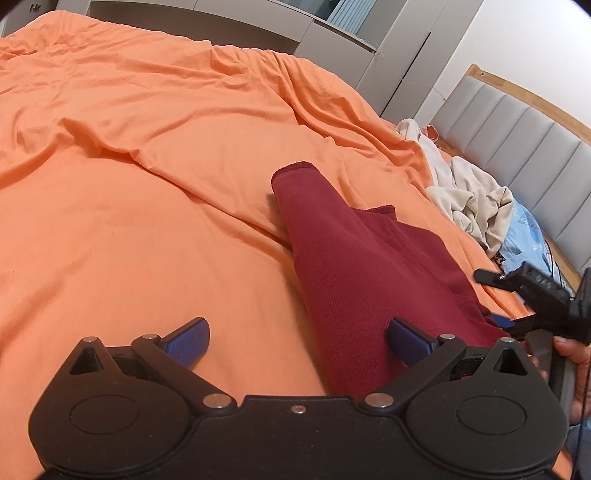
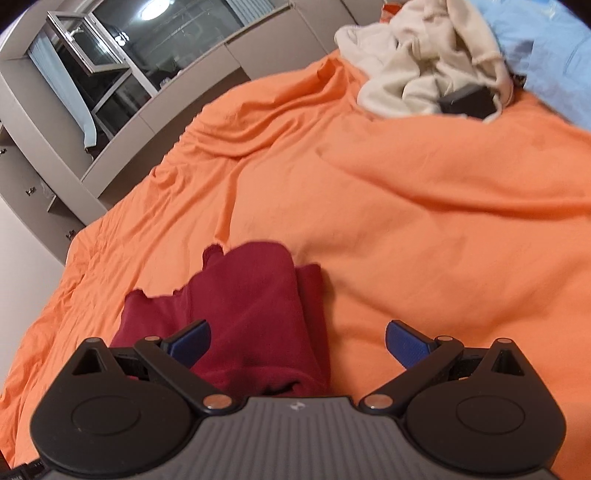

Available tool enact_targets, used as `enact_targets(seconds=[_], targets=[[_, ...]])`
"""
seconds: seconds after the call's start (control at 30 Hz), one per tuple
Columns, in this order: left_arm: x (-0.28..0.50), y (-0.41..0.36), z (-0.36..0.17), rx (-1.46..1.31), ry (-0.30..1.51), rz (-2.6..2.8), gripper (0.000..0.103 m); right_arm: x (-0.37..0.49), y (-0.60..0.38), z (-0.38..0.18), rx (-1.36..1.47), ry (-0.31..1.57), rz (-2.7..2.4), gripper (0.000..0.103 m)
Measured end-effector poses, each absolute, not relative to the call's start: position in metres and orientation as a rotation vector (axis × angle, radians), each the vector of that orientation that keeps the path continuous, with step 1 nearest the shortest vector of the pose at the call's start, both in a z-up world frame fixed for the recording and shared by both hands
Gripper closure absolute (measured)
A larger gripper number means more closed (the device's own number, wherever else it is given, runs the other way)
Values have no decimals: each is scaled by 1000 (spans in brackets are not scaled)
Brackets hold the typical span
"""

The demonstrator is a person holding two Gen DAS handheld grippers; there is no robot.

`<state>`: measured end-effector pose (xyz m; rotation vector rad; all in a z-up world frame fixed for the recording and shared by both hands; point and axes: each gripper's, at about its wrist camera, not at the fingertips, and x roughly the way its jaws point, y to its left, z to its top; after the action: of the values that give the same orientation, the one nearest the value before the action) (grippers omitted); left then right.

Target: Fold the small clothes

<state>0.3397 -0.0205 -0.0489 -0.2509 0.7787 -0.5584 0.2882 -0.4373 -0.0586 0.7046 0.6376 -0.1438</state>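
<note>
A dark red garment [image 1: 354, 258] lies partly folded on the orange bedsheet [image 1: 129, 184], one narrow part stretching away from me. My left gripper [image 1: 299, 341] is open just above the sheet, its right finger over the garment's near edge. The right gripper [image 1: 517, 295] shows at the right edge, held by a hand. In the right wrist view the red garment [image 2: 243, 306] lies bunched in front, and my right gripper [image 2: 297, 345] stands open over its near end, its left fingertip above the cloth. Neither gripper holds anything.
A heap of cream clothes [image 1: 469, 195] and a light blue fabric [image 1: 524, 240] lie by the padded headboard [image 1: 517, 129]. A dark object [image 2: 469, 101] sits in the cream pile [image 2: 417, 51]. Grey cabinets [image 1: 258, 29] and a window [image 2: 96, 62] border the bed.
</note>
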Motion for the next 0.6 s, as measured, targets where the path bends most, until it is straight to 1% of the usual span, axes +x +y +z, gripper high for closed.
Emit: enact_targets(seconds=[0.23, 0.4, 0.43, 0.47, 0.5, 0.57, 0.6], targets=[[351, -23, -49, -346, 779, -619, 0, 291, -437, -68, 813, 606, -59, 0], [363, -30, -55, -355, 787, -652, 0, 295, -436, -77, 862, 609, -67, 1], [364, -31, -57, -350, 801, -649, 0, 295, -436, -78, 865, 605, -74, 5], [365, -32, -59, -349, 809, -650, 0, 295, -436, -78, 870, 604, -84, 13], [365, -32, -61, -353, 808, -655, 0, 295, -436, -79, 876, 605, -94, 18], [368, -31, -61, -364, 813, -662, 0, 294, -436, -80, 878, 607, -109, 32], [369, -31, -62, -368, 817, -664, 0, 294, -436, -80, 876, 610, -113, 36]])
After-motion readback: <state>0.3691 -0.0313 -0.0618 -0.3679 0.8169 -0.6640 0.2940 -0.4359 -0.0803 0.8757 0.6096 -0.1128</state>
